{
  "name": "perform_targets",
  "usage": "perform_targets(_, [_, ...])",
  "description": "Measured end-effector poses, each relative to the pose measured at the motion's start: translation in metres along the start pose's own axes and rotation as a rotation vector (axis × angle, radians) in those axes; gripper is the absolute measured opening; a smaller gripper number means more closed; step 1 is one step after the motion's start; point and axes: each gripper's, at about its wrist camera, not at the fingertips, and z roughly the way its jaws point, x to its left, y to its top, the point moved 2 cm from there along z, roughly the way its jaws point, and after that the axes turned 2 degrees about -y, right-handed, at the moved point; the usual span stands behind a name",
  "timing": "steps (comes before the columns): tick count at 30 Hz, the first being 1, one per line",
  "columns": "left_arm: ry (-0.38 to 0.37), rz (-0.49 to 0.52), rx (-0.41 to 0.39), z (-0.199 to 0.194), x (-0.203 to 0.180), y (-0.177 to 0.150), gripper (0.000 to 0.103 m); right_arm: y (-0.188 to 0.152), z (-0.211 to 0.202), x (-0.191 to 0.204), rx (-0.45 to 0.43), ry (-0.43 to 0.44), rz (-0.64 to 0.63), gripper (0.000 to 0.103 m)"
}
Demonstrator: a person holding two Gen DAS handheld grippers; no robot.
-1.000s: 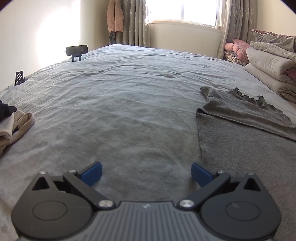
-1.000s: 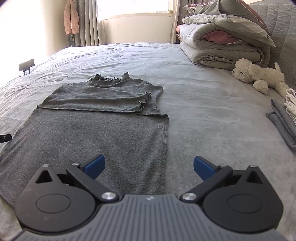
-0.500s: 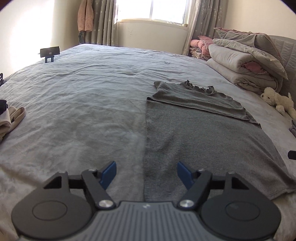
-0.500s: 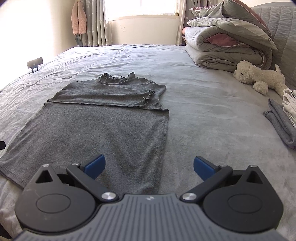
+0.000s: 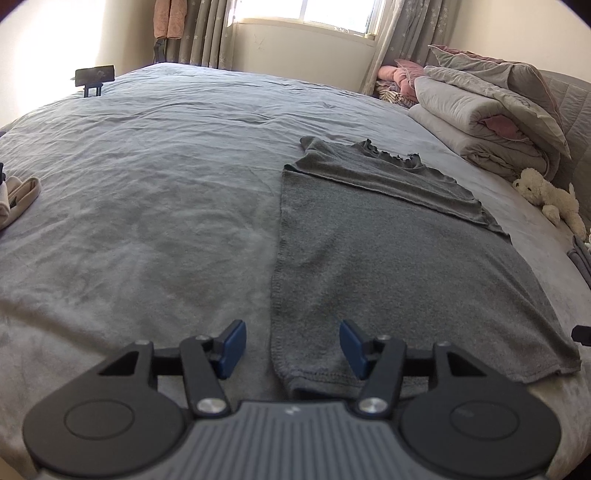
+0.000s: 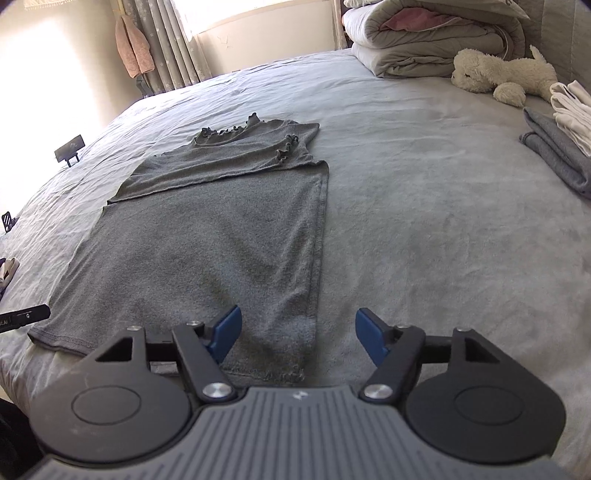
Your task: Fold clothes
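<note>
grey top [image 5: 388, 236] lies flat on the bed [image 5: 147, 177], hem nearest the cams, frilly neck at the far end. upper part w/ sleeves is folded across the body, making a band under the neck. rest of the body is spread smooth down to the hem.

left gripper [image 5: 291, 345] sits low over the hem's left corner. jaws closing, blue pads still apart; left side seam & hem corner of the top lie between them, in line w/ the gap. pads don't press the cloth, no pinch. can't tell if the tips touch the fabric.

right gripper [image 6: 298, 335] is over the hem's right corner. jaws closing too, pads still apart. right edge of the top runs down through the gap, left pad over grey cloth, right pad over bare bed. nothing gripped.

in the right view a bit of the left gripper pokes in at the left edge beside the hem. in the left view a dark tip of the right gripper shows at the right edge, near the hem's other corner.

around: folded duvets [image 5: 487, 118] stacked at the far right by the headboard, white plush dog [image 6: 502, 72] just in front of them. folded pile [image 6: 561, 133] of grey & white clothes on the right side of the bed, well apart from the top. beige cloth [image 5: 18, 195] at the left edge. small black stand [image 5: 94, 77] at the far left side, window [image 5: 306, 14] & curtains behind.
</note>
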Motion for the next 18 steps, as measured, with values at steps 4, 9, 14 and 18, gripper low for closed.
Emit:
perform_targets(4, [-0.006, 0.014, 0.005, 0.004, -0.005, -0.002, 0.059, -0.004, 0.010, 0.005, 0.047, 0.001, -0.017, 0.045])
perform_targets(9, [-0.030, -0.010, 0.010, 0.000, -0.002, -0.002, 0.053, -0.003, 0.008, 0.001, 0.042, 0.002, 0.017, 0.014])
perform_targets(14, [-0.030, -0.053, 0.003, -0.005, 0.006, 0.002, 0.053, 0.000, 0.004, -0.007, 0.034, -0.005, 0.053, 0.028])
perform_targets(18, [-0.039, -0.091, -0.021, -0.013, 0.015, 0.008, 0.054, 0.000, -0.001, -0.015, 0.022, -0.007, 0.095, 0.036])
